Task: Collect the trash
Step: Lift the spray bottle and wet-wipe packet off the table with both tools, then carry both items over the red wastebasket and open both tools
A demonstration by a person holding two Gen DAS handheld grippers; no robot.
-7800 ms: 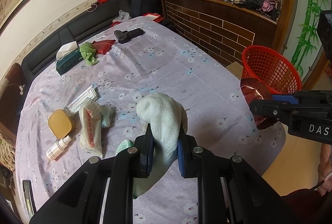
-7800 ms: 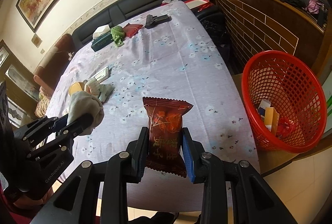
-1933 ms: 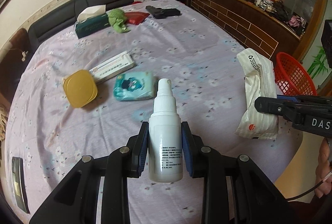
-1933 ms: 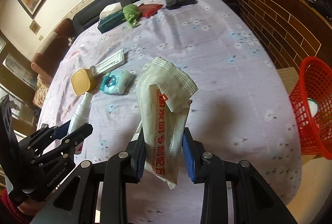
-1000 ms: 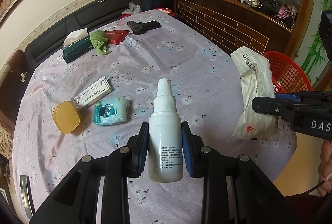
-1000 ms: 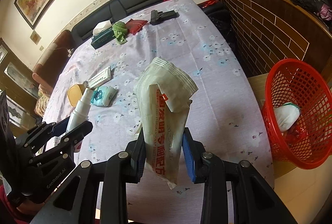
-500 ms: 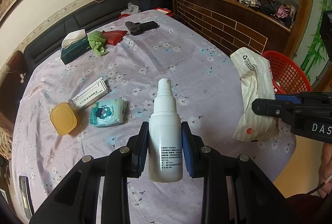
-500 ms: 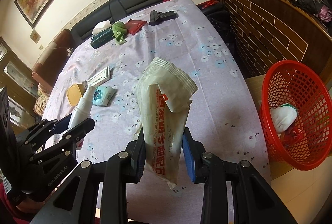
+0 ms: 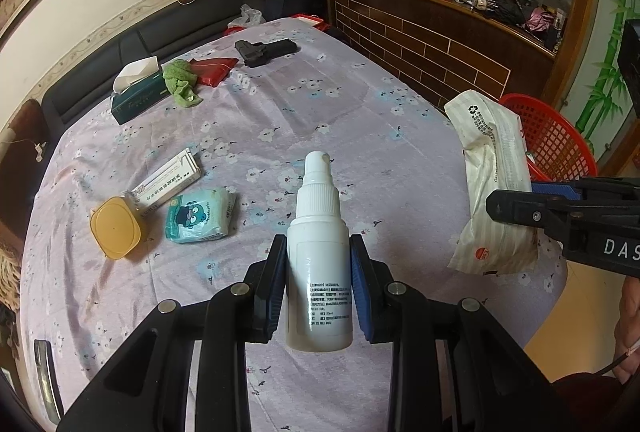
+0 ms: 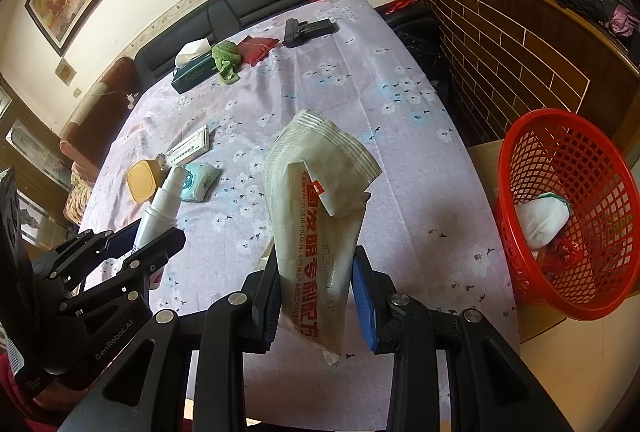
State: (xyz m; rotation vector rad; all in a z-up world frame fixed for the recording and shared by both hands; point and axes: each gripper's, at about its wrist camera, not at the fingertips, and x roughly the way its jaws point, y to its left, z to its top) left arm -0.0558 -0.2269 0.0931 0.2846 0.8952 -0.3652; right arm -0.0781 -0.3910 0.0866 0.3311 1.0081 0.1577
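Note:
My left gripper (image 9: 319, 272) is shut on a white spray bottle (image 9: 319, 244), held upright above the near part of the table; the bottle also shows in the right wrist view (image 10: 162, 204). My right gripper (image 10: 316, 296) is shut on a crumpled whitish wrapper with red print (image 10: 320, 208), held above the table's near right edge; it also shows in the left wrist view (image 9: 494, 192). A red mesh basket (image 10: 600, 168) stands on the floor to the right, with a white mask (image 10: 540, 218) and other scraps inside; its rim shows in the left wrist view (image 9: 556, 140).
On the flowered tablecloth (image 9: 320, 104) lie a yellow lid (image 9: 115, 228), a tissue pack (image 9: 200, 214), a white box (image 9: 168, 180), a green tissue box (image 9: 138, 94), a green rag (image 9: 181, 77), a red packet (image 9: 212, 68) and a black pistol-shaped object (image 9: 264, 50). A brick-faced counter (image 9: 440, 44) runs along the right.
Both grippers have drawn back a little toward the near right of the table with their loads. The basket sits more fully in the right wrist view.

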